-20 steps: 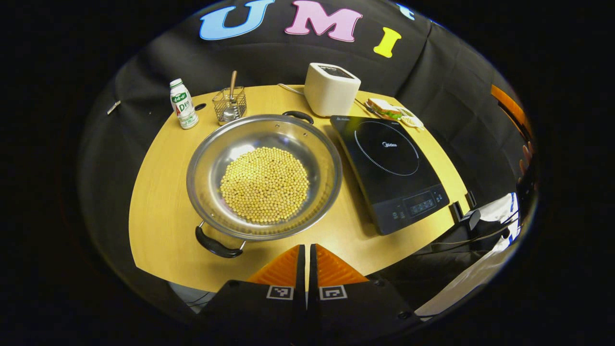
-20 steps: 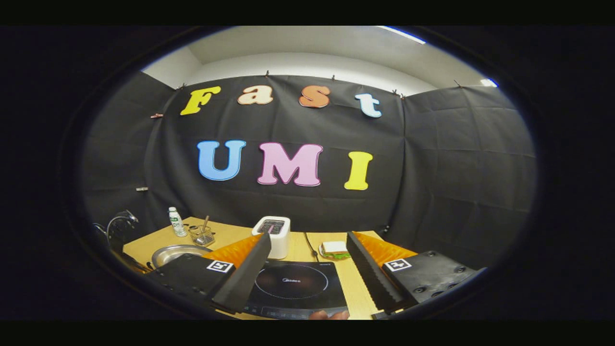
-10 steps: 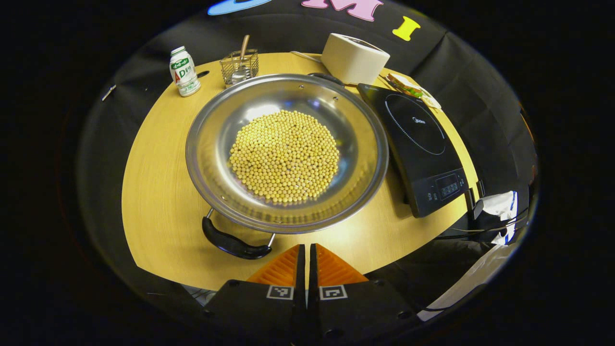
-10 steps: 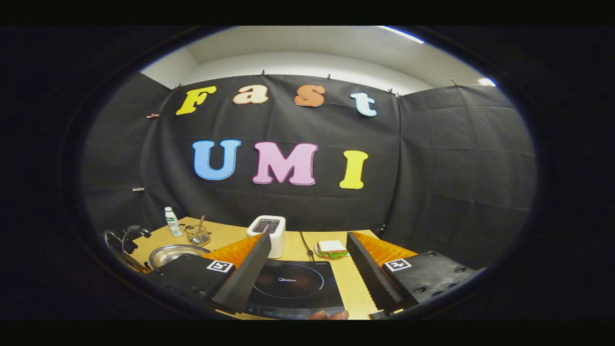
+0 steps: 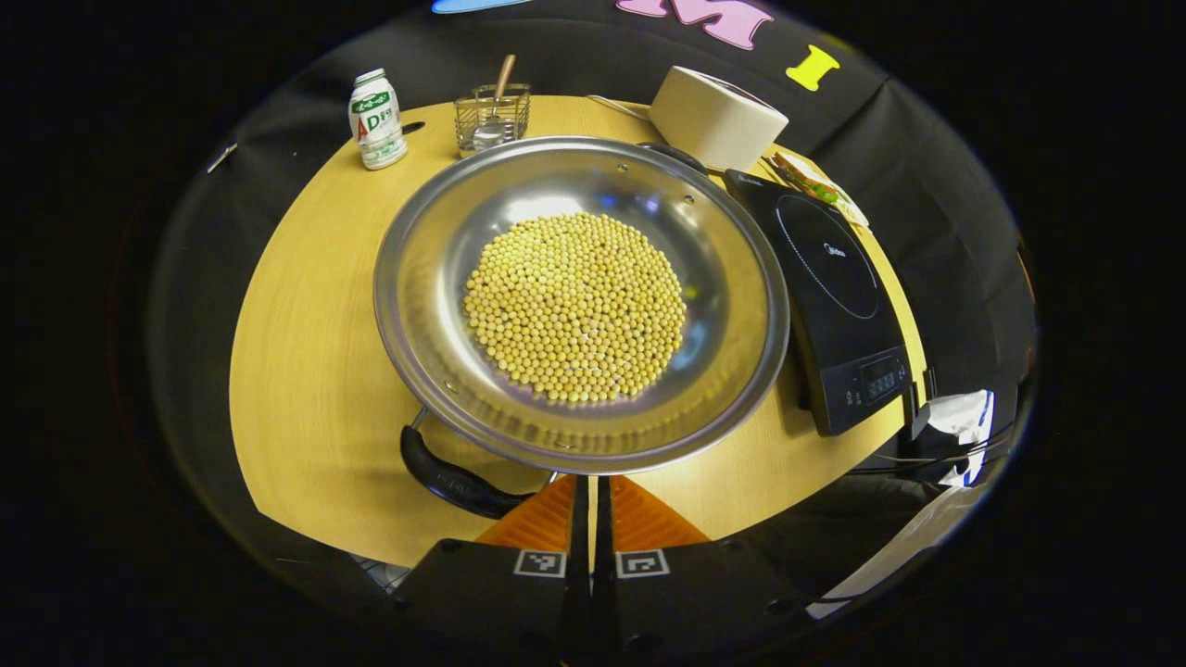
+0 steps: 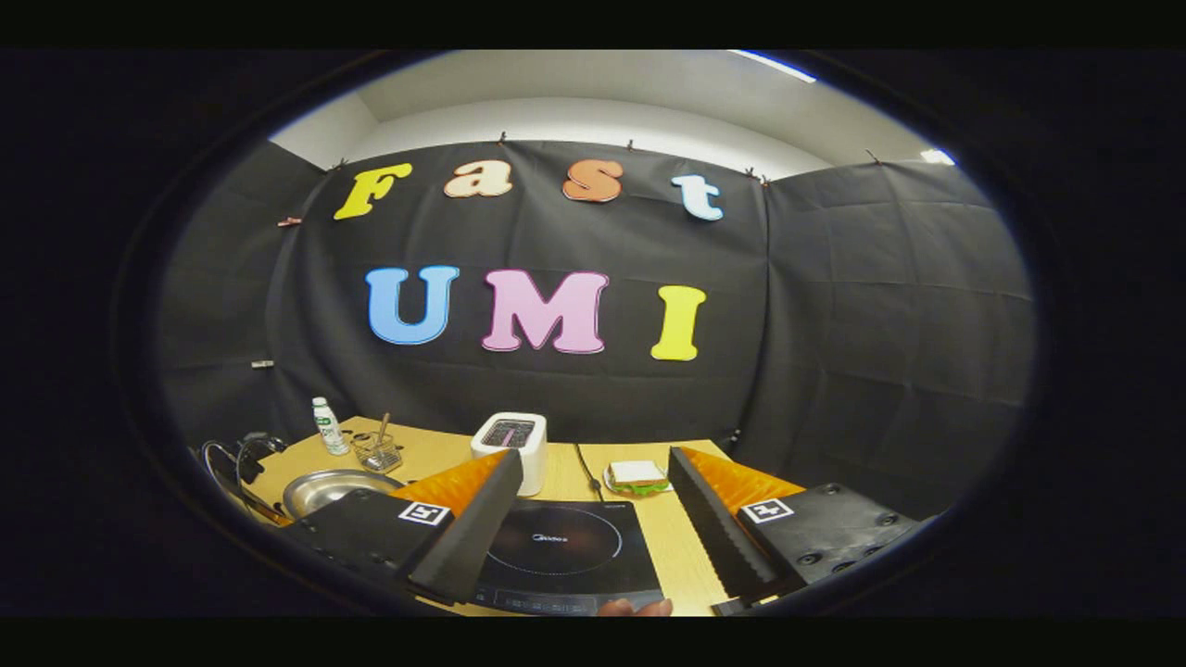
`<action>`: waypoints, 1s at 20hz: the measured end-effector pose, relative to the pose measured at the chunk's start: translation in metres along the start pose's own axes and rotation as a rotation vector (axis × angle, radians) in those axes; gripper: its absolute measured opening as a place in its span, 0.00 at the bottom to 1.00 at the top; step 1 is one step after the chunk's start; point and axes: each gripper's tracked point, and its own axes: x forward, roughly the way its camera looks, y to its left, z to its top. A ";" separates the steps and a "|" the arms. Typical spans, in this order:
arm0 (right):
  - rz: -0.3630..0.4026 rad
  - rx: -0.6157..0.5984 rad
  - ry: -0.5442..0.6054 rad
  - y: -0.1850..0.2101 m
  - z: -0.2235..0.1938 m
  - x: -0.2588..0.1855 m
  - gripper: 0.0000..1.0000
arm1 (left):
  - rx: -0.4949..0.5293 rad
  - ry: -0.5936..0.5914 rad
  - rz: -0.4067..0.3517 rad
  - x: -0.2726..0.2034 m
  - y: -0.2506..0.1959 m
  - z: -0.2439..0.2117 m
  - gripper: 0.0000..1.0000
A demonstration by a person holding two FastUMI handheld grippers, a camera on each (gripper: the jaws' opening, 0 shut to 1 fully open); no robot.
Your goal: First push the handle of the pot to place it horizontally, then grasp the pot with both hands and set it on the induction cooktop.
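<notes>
Wooden table (image 5: 306, 352), pot (image 5: 435, 278) (holding beans), induction cooktop (image 5: 834, 306), toaster (image 5: 713, 120), bottle (image 5: 375, 106), wire basket (image 5: 491, 116), sandwich (image 6: 637, 475)

Your pot's (image 5: 581, 296) far handle (image 5: 675, 155) hides mostly behind its rim; the sandwich (image 5: 815, 182) is half hidden, and the cooktop's (image 6: 556, 556) near edge is cut off.

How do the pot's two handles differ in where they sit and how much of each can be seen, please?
The near handle sits at the pot's lower-left rim, close to the shut left tool; the far handle sits at the upper-right rim, by the toaster. The near handle shows its whole curved grip; the far handle peeks over the rim as a sliver. Both are black.
</notes>
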 end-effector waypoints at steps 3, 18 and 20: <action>0.000 -0.005 0.006 0.000 -0.002 0.003 0.98 | -0.007 -0.007 0.024 -0.001 0.015 0.004 0.05; -0.014 -0.049 0.036 0.002 -0.011 0.001 0.98 | -0.167 -0.061 0.176 0.000 0.118 0.024 0.05; -0.014 -0.055 0.039 0.002 -0.011 0.001 0.98 | -0.179 -0.074 0.202 0.003 0.133 0.033 0.05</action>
